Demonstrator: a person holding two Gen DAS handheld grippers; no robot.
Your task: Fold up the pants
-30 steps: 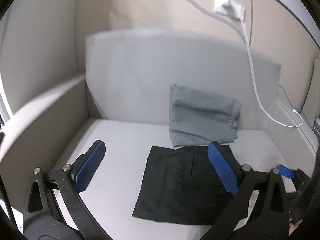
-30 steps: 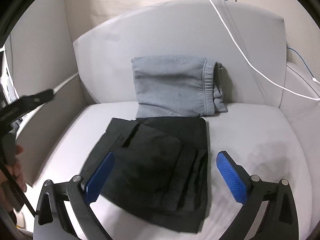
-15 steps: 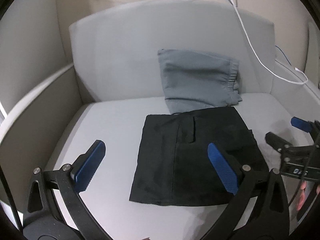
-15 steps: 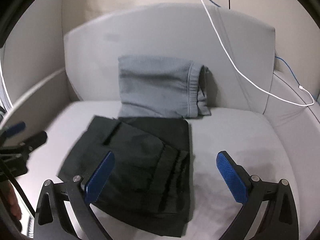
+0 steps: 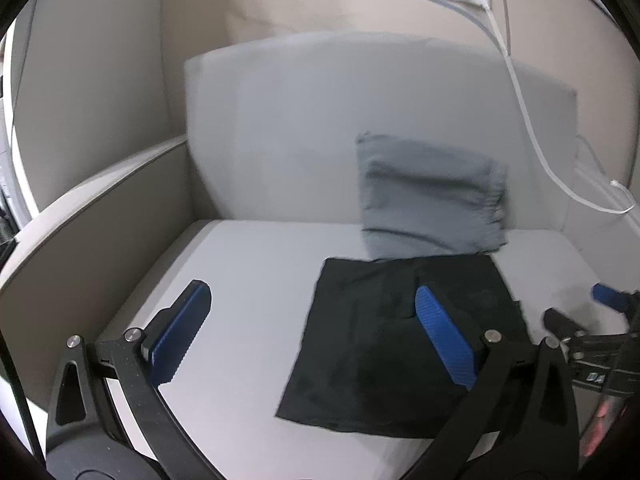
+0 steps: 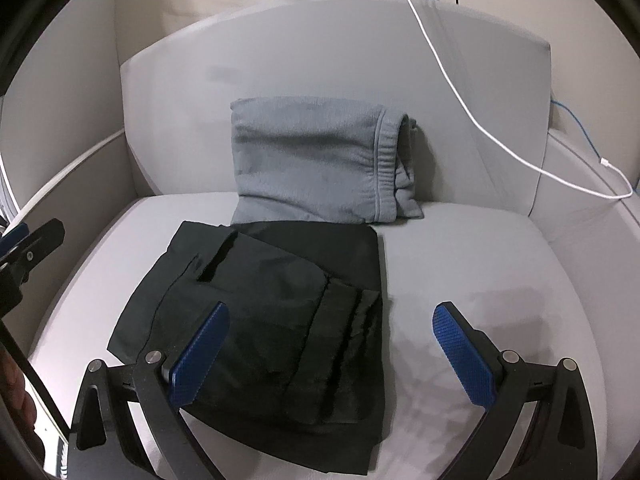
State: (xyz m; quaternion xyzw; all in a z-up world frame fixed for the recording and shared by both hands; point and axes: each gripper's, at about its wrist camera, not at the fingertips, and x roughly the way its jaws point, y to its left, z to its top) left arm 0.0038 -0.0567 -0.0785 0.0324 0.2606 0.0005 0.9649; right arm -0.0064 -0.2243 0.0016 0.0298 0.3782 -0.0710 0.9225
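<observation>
Right wrist view takes in a pale grey armchair (image 6: 460, 264) with folded grey sweatpants (image 6: 316, 164) leaning on its backrest. Black pants (image 6: 272, 300), already folded into a rough rectangle, lie flat on the seat, their far edge touching the grey pair. Their long axis runs away from the camera, and they sit ahead and left of the right gripper (image 6: 332, 352), whose jaws are spread wide and empty. From the left gripper (image 5: 312, 340), likewise released, they lie to the right. Neither looks clearly nearer. A white cable (image 6: 472, 116) trails over the backrest. I can read no labels or writing.
</observation>
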